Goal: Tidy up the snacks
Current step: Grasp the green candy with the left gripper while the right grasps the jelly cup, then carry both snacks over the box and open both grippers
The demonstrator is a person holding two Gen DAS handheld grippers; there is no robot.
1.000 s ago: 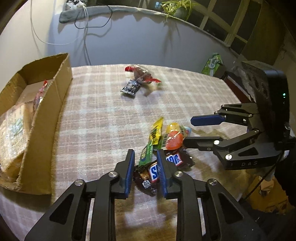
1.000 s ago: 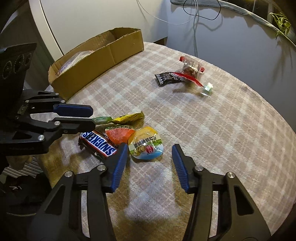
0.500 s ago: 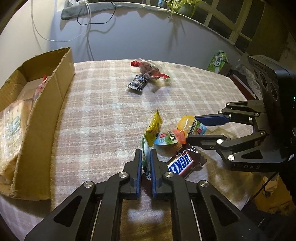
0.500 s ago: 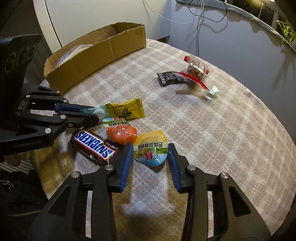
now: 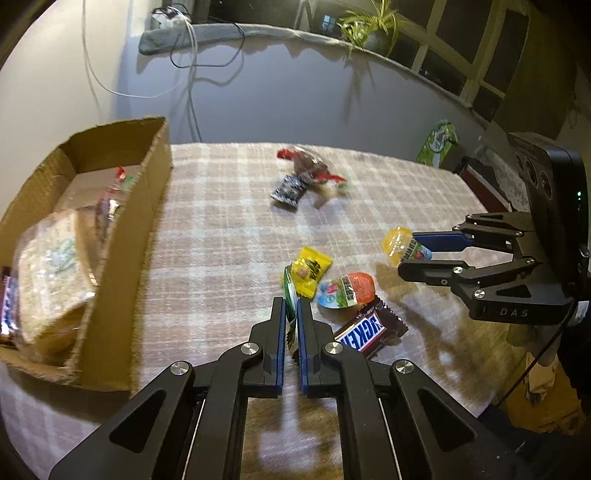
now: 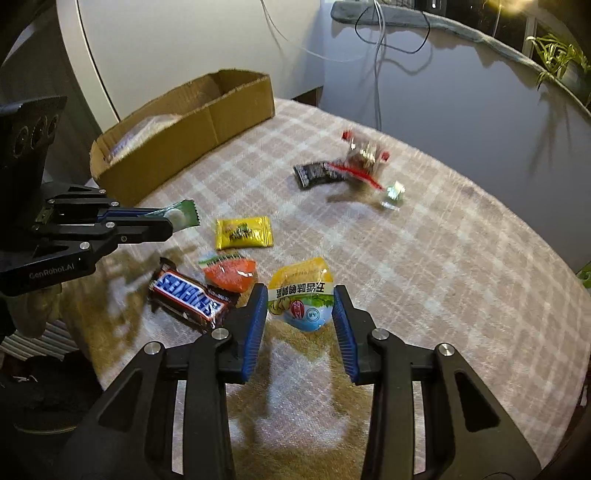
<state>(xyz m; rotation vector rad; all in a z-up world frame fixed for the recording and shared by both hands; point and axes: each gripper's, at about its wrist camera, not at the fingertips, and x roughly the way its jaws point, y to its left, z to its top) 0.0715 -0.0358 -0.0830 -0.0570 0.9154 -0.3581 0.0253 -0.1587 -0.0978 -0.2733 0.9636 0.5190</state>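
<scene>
1. left gripper [image 5: 291, 325] clamped tight on a thin green sachet with a crimped end [image 6: 181, 218], lifted clear of the counter; seen edge-on between the blue pads in the left wrist view.
2. right gripper [image 6: 300, 325] pressed in on both sides of a yellow and blue jelly cup with a printed foil lid [image 6: 301, 295]; cup sits between the pads, touching both, and looks raised off the cloth.
3. just beside the left gripper on the counter: a brown snickers bar in a shiny wrapper [image 5: 364, 330], an orange jelly cup with a printed lid [image 5: 349, 290] touching the bar's upper edge, and a flat yellow square sachet [image 5: 308, 271] near both.
4. farther out, well apart from that cluster: a small black printed packet [image 5: 288, 190] touching a clear bag with red ends and dark contents [image 5: 308, 170]; both blurred.
5. round counter covered by a beige plaid cloth [image 5: 221, 240].
6. open brown cardboard box [image 5: 122, 258] at the counter's left edge, with a clear bag of pale snacks [image 5: 51, 266] and other wrapped items inside.
7. potted green plant [image 5: 365, 27] on the ledge behind; cables hang down the wall.
</scene>
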